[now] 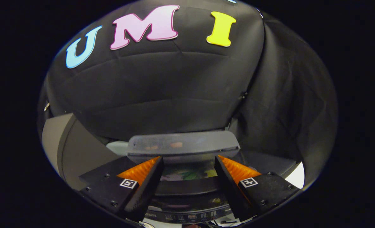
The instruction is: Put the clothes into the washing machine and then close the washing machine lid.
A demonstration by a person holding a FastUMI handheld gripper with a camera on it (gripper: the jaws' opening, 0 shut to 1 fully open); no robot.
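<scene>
The washing machine (187,186) shows in part, its drum opening half hidden by the raised lid (182,146); the clothes (190,173) inside are a blur between the spread claw (189,160) fingers, at 12 o'clock

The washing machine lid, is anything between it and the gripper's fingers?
Nothing visible is. The dark grey plastic washing machine lid stands raised just beyond the open gripper, whose fingers hold nothing. In the gap between the fingers, below the lid, colourful clothes already lie inside the machine's opening.
</scene>
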